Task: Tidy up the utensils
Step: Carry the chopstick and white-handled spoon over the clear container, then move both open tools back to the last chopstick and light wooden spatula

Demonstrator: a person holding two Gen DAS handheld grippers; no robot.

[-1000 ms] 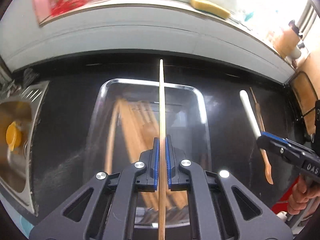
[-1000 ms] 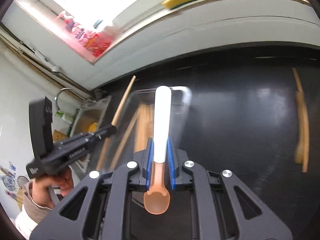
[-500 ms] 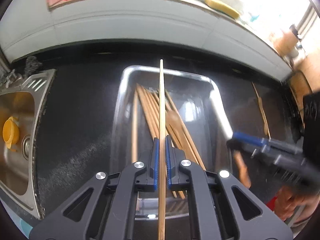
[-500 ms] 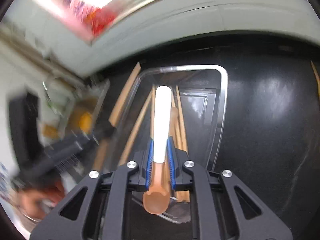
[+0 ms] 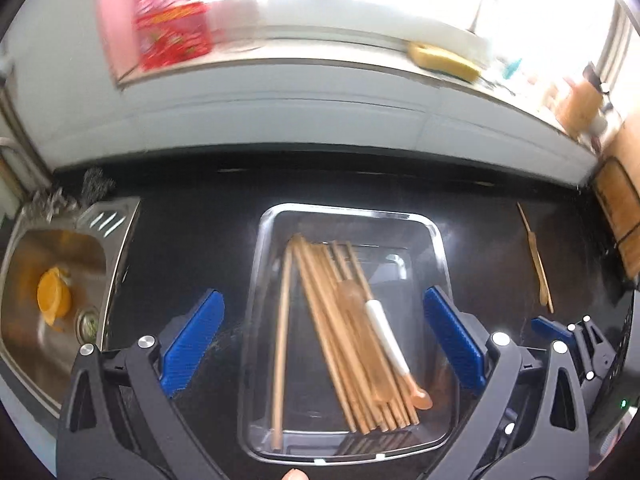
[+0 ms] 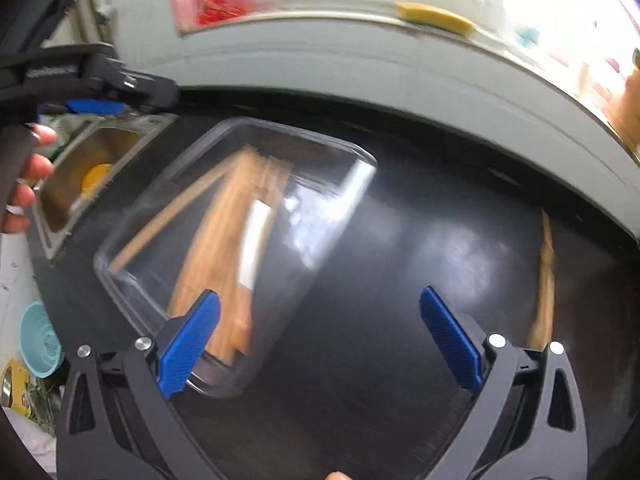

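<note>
Jaws just opened wide, both grippers angled down over tray (image 5: 438, 240).

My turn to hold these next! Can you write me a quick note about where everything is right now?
Left tool: jaws just opened, nothing between them.
Right tool: jaws just opened too, empty.
Glass tray: holds the chopsticks and the white-handled spoon.
Done: both tools' pieces are in the tray.
Left: the wooden utensils lying on the black counter, right of the tray.
</note>
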